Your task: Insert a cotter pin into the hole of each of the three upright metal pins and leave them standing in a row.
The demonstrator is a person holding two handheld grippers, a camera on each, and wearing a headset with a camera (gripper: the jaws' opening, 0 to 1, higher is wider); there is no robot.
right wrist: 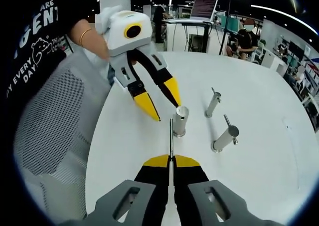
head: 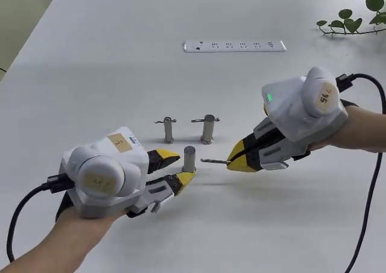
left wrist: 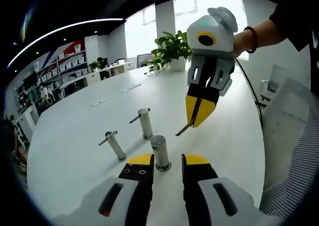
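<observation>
1. The right tongs [head: 231, 163] are pressed together on one end of a cotter pin [head: 212, 161]. The pin sticks straight out past their yellow tips, roughly level with the white worktop [head: 108, 74].
2. The free end of that cotter pin points at the nearest metal pin [head: 189, 158] and stops just short of its side (a thin gap shows in the head view). It is not in the hole.
3. The left tongs [right wrist: 166, 110] are spread wide. In the left gripper view the nearest metal pin stands upright between their two tips, one jaw on each side. I cannot tell whether either jaw touches it.
4. The two tongs face each other tip to tip, with that pin between them.
5. Just beyond both tongs stand two more uprights side by side, the left rear pin [head: 169, 131] and the right rear pin [head: 208, 130]. Each carries a fitted cotter pin [head: 164, 122] through its top.
6. Well beyond the tongs a white power strip [head: 235, 46] lies flat on the worktop. A leafy plant [head: 356, 17] trails in past the right tongs at the far corner.
</observation>
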